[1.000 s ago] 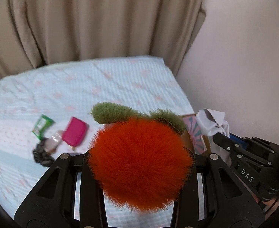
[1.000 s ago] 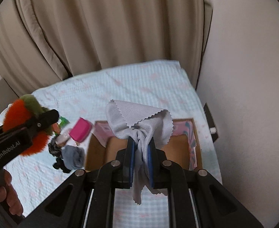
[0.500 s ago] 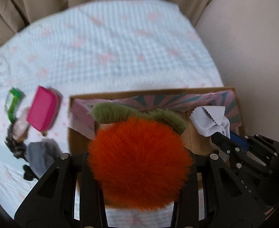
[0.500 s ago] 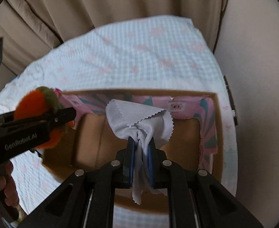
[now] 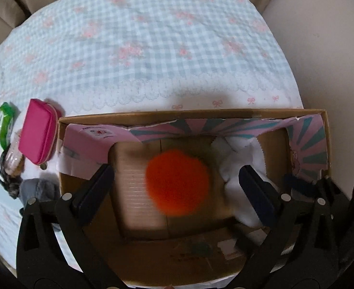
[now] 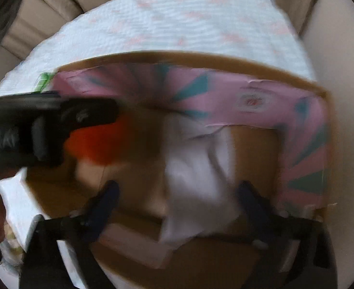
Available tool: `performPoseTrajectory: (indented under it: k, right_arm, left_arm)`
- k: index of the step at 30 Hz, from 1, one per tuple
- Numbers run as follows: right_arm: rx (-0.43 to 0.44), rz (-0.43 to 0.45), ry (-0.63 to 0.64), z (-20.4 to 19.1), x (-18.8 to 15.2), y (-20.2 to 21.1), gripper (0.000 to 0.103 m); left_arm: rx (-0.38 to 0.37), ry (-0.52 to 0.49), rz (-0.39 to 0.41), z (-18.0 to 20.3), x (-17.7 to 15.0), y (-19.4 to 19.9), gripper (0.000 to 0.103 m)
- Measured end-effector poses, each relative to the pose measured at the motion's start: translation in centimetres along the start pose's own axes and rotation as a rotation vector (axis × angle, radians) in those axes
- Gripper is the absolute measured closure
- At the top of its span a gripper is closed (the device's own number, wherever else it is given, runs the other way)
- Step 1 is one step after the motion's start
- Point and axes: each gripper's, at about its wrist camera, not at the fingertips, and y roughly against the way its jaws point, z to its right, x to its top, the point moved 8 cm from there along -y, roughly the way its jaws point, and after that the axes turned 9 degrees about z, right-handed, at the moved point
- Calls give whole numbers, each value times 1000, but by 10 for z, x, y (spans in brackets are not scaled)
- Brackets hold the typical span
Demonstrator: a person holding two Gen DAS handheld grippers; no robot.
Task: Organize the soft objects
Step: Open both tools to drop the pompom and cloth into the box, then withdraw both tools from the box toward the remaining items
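An open cardboard box (image 5: 181, 114) with pink and teal flaps lies on the checked bedspread. An orange furry toy (image 5: 177, 183) is inside it, blurred, between the fingers of my left gripper (image 5: 177, 187), which is open above the box. A white cloth (image 5: 242, 168) lies in the box's right part. In the right wrist view the cloth (image 6: 196, 187) sits between the spread fingers of my right gripper (image 6: 177, 197), which is open. The orange toy (image 6: 97, 142) shows there under the left gripper's finger (image 6: 56, 113).
Left of the box on the bedspread (image 5: 140, 48) lie a pink pouch (image 5: 38, 134), a green packet (image 5: 4, 122), a grey soft item (image 5: 37, 189) and a dark bundle (image 5: 9, 183). A beige wall (image 5: 326, 43) stands to the right, with curtains behind.
Both grippers have opened over the box. The orange toy and the white cloth have left the jaws and are now inside the box. Both cameras have moved closer to the box.
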Motion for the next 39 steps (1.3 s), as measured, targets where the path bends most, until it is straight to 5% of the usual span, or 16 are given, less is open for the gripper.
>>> performPoseTrajectory:
  k: [10, 15, 28, 39]
  right_arm:
    - [-14, 54, -4, -8, -2, 14, 1]
    - [-51, 102, 5, -14, 1, 48, 1]
    - [-120, 335, -45, -64, 21, 193, 1]
    - [-182, 542, -27, -129, 11, 317, 1]
  left_arm:
    - [-5, -2, 19, -2, 1, 11, 0]
    - [6, -32, 98, -1, 6, 50, 0]
    - [-25, -56, 372, -14, 2, 231, 0]
    - [33, -78, 627, -60, -52, 388, 0]
